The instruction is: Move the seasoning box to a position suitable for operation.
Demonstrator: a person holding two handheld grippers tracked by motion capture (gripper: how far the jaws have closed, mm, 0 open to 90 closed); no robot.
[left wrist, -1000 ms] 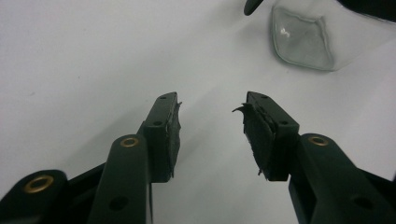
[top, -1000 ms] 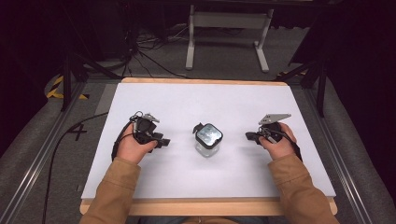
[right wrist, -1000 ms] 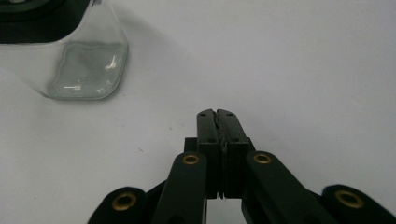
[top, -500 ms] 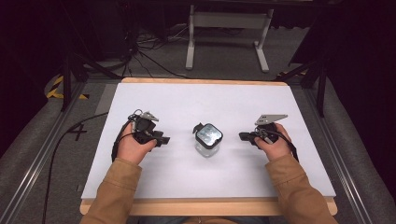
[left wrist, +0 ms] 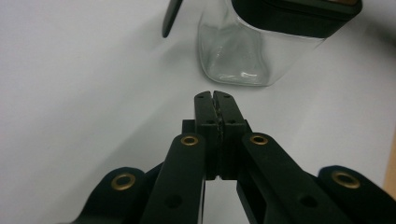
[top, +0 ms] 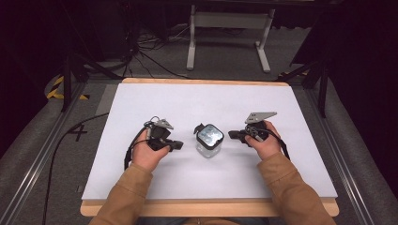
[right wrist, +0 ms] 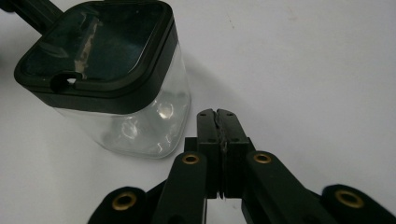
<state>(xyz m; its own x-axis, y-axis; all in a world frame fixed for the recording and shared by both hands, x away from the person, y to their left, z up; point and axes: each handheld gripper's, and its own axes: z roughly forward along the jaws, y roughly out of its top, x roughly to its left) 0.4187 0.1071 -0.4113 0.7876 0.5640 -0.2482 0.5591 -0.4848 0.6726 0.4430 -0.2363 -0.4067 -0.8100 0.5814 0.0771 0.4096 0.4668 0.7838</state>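
Just one lidded jar [top: 209, 140] sits between two closed claws.

High view: above near edge, facing forward-down over whole table [top: 141, 98]. Gripper views: low, close, facing inward from opposite sides; both share jar [left wrist: 243, 51] [right wrist: 126, 88] [top: 209, 139].

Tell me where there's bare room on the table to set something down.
The far half of the table, beyond the jar, is bare, as is the near strip by the front edge. It's crowded mid-table, where the left hand-held gripper and right hand-held gripper flank the jar.
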